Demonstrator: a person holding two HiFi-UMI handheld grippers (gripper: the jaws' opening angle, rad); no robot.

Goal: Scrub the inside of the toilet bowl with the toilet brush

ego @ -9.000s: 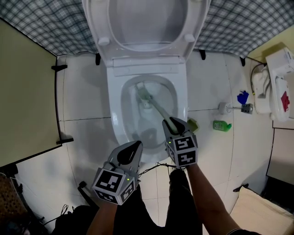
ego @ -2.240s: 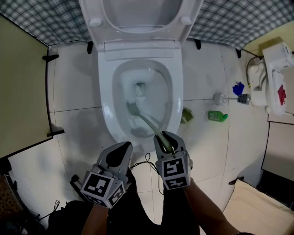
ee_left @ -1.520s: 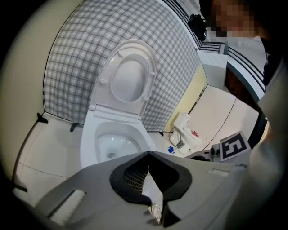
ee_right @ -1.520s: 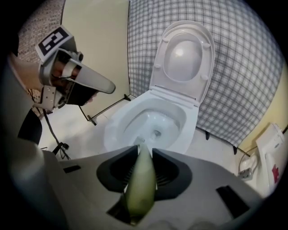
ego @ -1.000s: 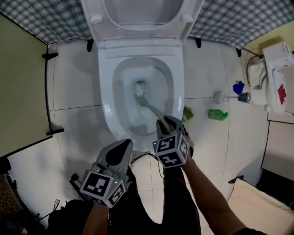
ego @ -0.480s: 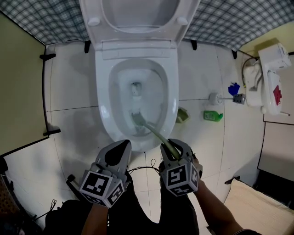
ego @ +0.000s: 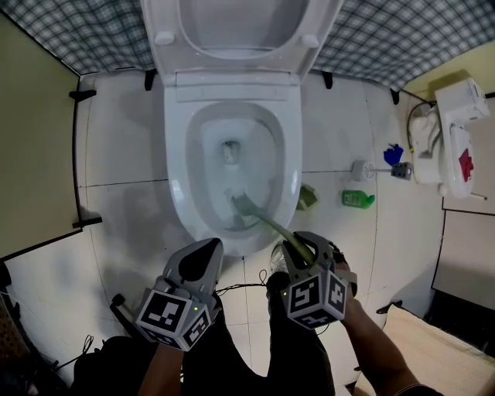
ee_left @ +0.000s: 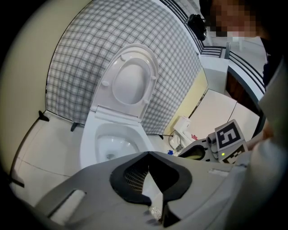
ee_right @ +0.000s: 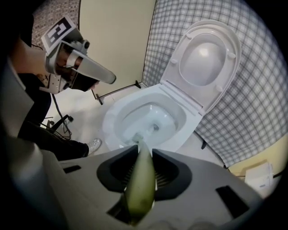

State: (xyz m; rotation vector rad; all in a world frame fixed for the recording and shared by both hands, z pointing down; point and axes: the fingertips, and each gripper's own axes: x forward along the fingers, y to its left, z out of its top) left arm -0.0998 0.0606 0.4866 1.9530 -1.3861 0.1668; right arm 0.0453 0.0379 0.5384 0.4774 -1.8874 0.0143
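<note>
Cut off, covered or too small to tell

The raised toilet lid (ego: 240, 23) is cut off by the head view's top edge. The rear end of the toilet brush (ego: 267, 221) is covered by the right gripper (ego: 300, 246) clamped on its handle, and its bristles cannot be made out. A small blue object (ego: 394, 154) at the right cannot be identified.

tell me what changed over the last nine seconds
The right gripper drew back toward the person and rightward, pulling the head of the toilet brush from the far part of the toilet bowl to its near wall. It kept its grip on the handle. The left gripper stayed shut, empty and in place; the lid stayed up.
</note>
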